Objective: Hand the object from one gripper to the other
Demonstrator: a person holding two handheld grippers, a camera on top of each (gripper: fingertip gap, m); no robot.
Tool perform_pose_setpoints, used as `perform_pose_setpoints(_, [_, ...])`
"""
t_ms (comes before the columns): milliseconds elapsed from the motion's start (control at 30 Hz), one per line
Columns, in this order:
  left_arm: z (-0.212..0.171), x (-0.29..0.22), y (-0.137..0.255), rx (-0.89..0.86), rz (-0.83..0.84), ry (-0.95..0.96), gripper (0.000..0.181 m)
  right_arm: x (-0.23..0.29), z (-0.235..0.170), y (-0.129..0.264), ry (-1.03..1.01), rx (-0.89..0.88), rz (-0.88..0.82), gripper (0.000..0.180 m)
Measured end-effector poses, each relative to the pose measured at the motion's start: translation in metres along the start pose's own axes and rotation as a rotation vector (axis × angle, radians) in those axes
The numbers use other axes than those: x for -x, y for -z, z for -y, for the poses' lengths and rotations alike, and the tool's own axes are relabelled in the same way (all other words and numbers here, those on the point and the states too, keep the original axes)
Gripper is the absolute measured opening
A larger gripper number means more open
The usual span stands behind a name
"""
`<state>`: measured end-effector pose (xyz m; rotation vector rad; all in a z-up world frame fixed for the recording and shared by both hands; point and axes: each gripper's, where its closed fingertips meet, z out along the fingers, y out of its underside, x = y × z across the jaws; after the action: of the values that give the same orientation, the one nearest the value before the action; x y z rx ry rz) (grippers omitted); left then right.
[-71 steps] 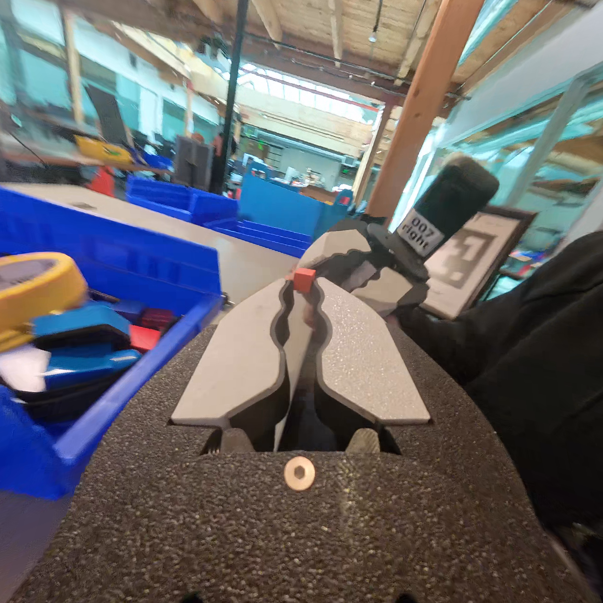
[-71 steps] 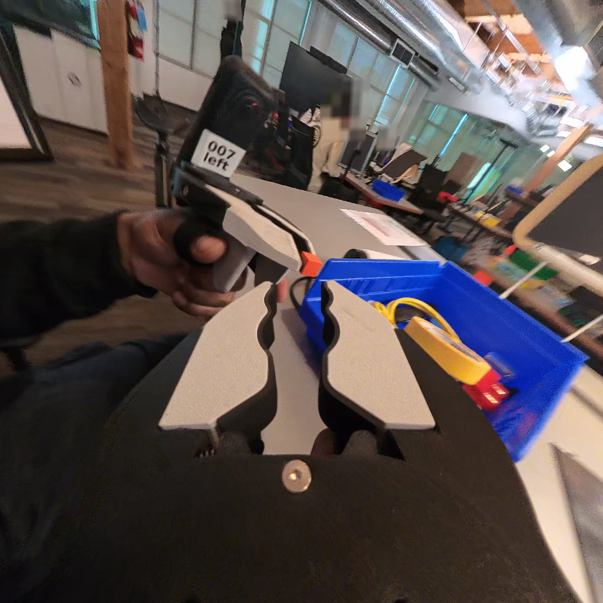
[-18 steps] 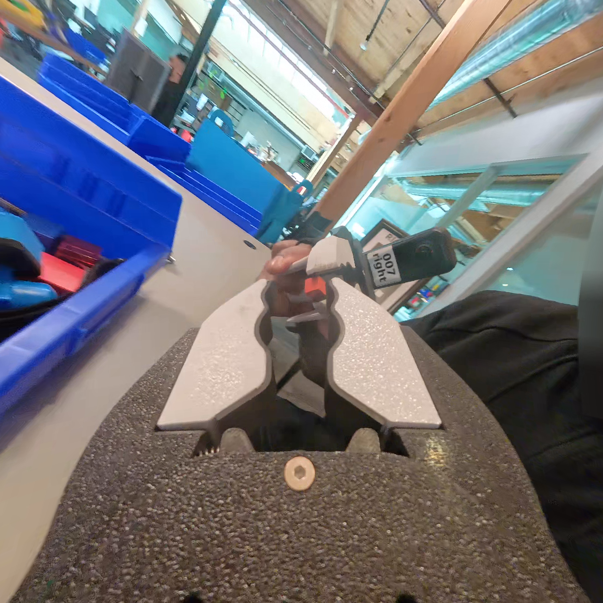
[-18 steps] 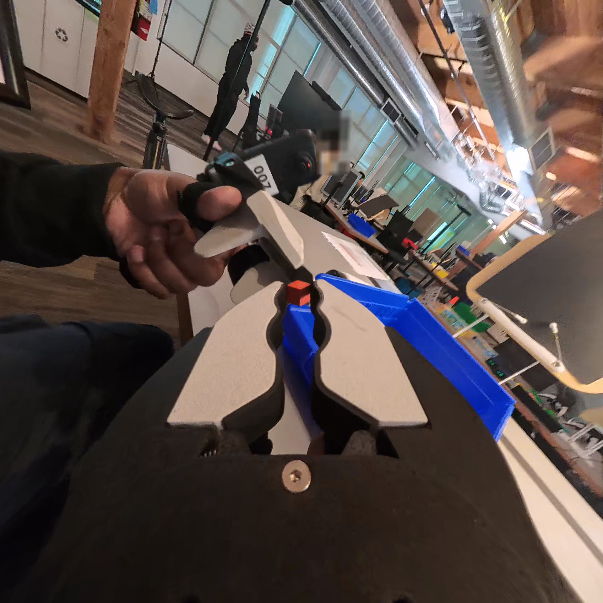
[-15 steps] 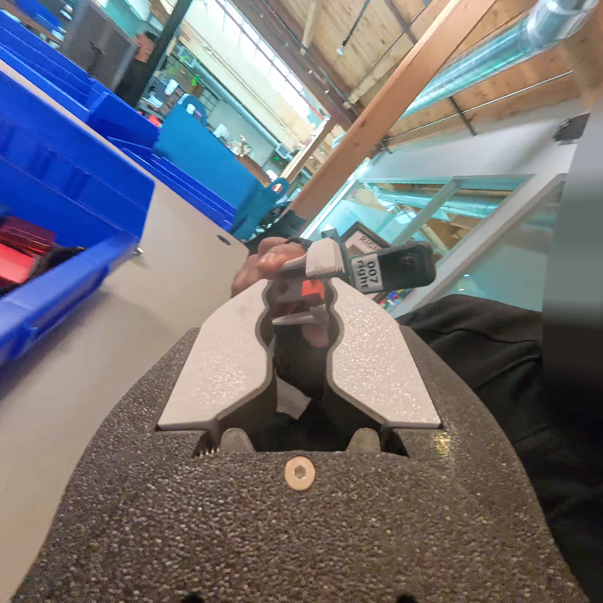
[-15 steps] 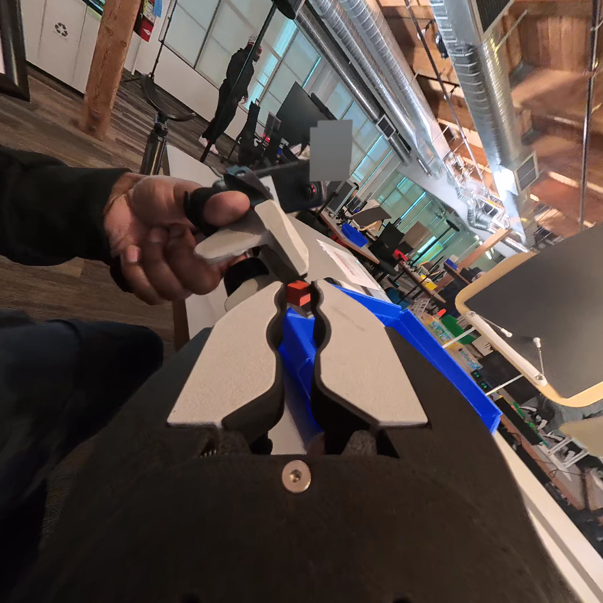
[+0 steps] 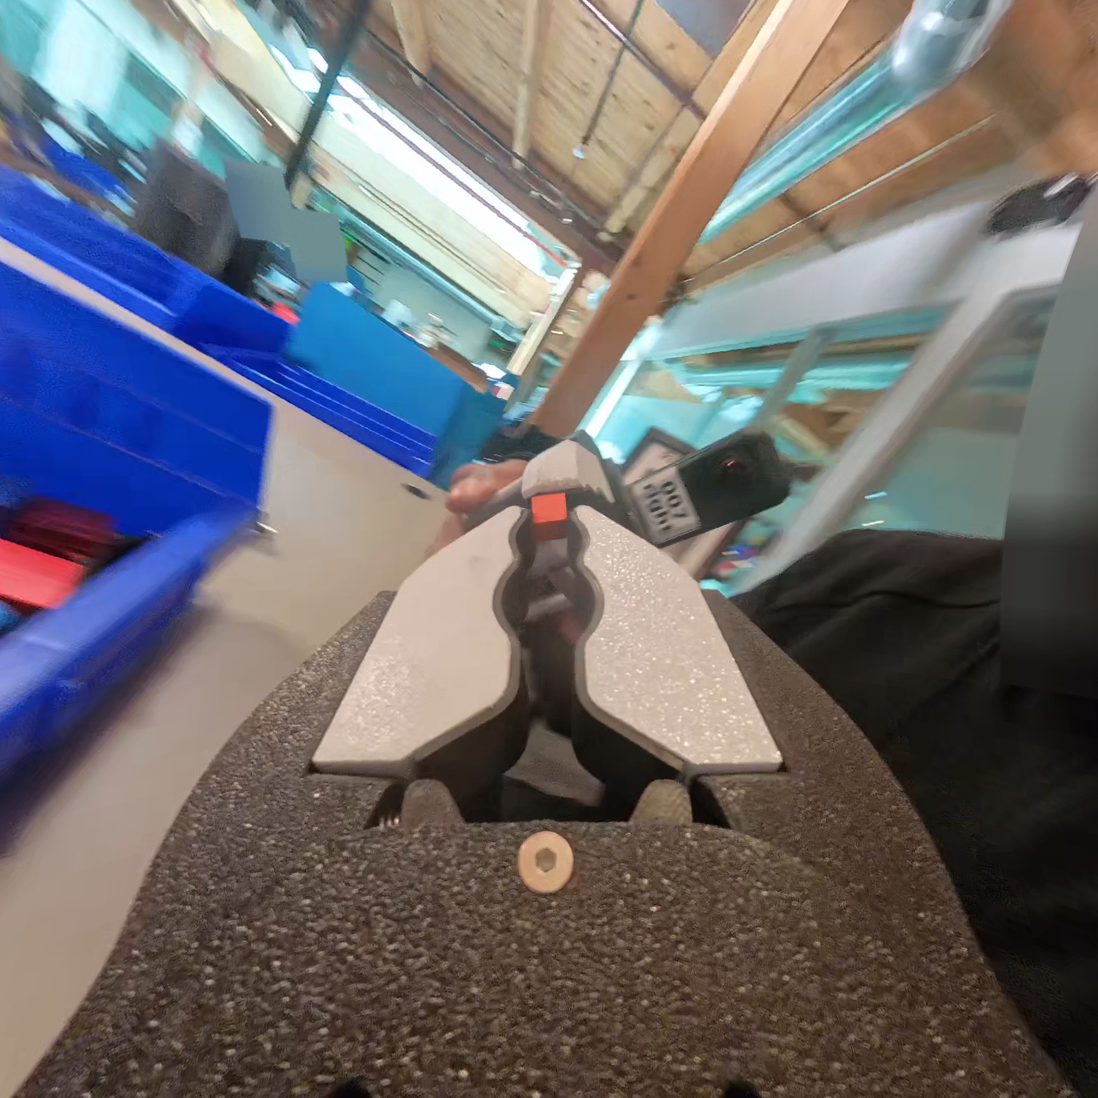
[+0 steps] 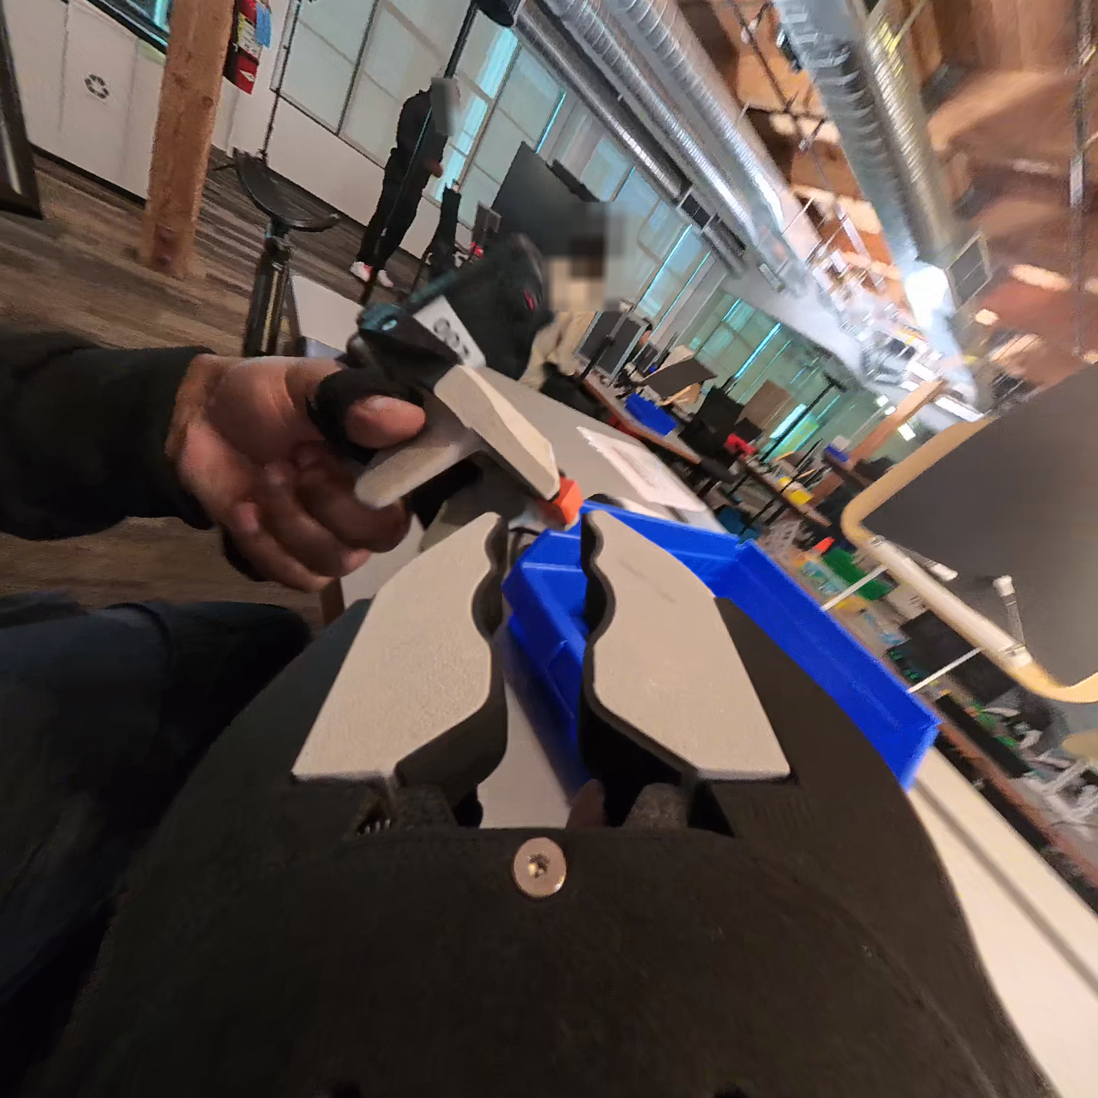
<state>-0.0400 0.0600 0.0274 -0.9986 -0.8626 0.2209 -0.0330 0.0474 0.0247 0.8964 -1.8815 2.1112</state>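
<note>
A small red-orange cube (image 7: 547,516) sits pinched between the tips of my left gripper (image 7: 548,526), which is shut on it. In the right wrist view the cube (image 8: 565,498) shows at the tip of the left gripper (image 8: 549,496), which a hand holds, just above my right gripper's tips. My right gripper (image 8: 542,526) is open, with its fingers apart on either side below the cube and not pressing it. In the left wrist view the right gripper's fingers (image 7: 558,469) show just beyond the cube, tip to tip with mine.
A blue bin (image 7: 119,416) with red and blue items stands on the grey table (image 7: 333,535) to the left; it also shows in the right wrist view (image 8: 772,594). More blue bins (image 7: 356,368) stand farther back. A person's dark sleeve (image 7: 891,653) is at the right. Only a small space, under 4 cm, lies between the two pairs of fingers.
Half a second ago my right gripper was shut on the cube and my left was open. Now the left has closed on the cube and the right has opened.
</note>
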Motion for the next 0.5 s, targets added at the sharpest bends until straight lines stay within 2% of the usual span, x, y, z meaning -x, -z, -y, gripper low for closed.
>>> perform_pose_setpoints(133, [0.012, 0.008, 0.012, 0.035, 0.277, -0.572, 0.011, -0.001, -0.002, 0.002, -0.254, 0.013, 0.101, 0.025])
perform_pose_setpoints(233, [0.012, 0.002, 0.015, 0.079, 0.373, -0.933, 0.011, 0.000, 0.003, 0.003, -0.538, -0.010, 0.218, 0.027])
perform_pose_setpoints(333, [0.009, -0.002, 0.014, 0.084, 0.400, -1.121, 0.011, 0.003, 0.008, 0.004, -0.735, -0.031, 0.318, 0.027])
perform_pose_setpoints(500, [0.001, -0.007, 0.013, 0.113, 0.414, -1.363, 0.011, 0.012, 0.012, 0.005, -0.891, -0.022, 0.412, 0.027])
